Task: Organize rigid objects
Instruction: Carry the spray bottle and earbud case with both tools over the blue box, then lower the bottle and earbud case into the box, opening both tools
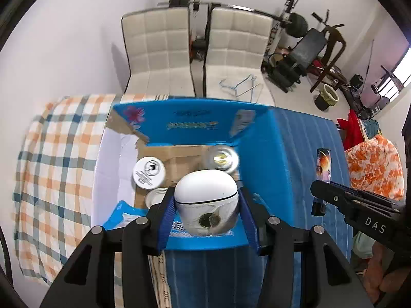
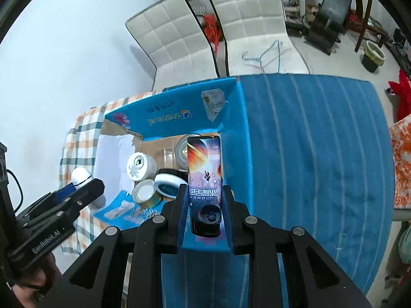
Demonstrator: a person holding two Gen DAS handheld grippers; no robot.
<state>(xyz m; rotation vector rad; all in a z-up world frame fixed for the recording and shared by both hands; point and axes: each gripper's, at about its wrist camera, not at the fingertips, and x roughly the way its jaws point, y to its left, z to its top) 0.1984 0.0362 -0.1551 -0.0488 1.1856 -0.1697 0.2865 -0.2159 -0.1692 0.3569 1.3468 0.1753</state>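
Note:
My left gripper [image 1: 206,202] is shut on a white egg-shaped case [image 1: 205,200] and holds it over the near edge of an open blue cardboard box [image 1: 259,159]. My right gripper [image 2: 205,202] is shut on a tall can with a space print [image 2: 204,177], held upright at the box's near right corner. In the box lie a white jar [image 1: 149,173], a white lid [image 1: 155,197], a shiny round tin [image 1: 222,157] and a black-rimmed white disc [image 2: 168,183]. The left gripper with the case shows in the right wrist view [image 2: 84,184]; the can in the left wrist view [image 1: 322,177].
The box stands on a table with a blue striped cloth [image 2: 321,141] and a checked cloth [image 1: 59,154] to its left. Two white padded chairs [image 1: 159,51] stand beyond the table. Gym gear [image 1: 300,54] and a bin [image 1: 326,97] are at the back right.

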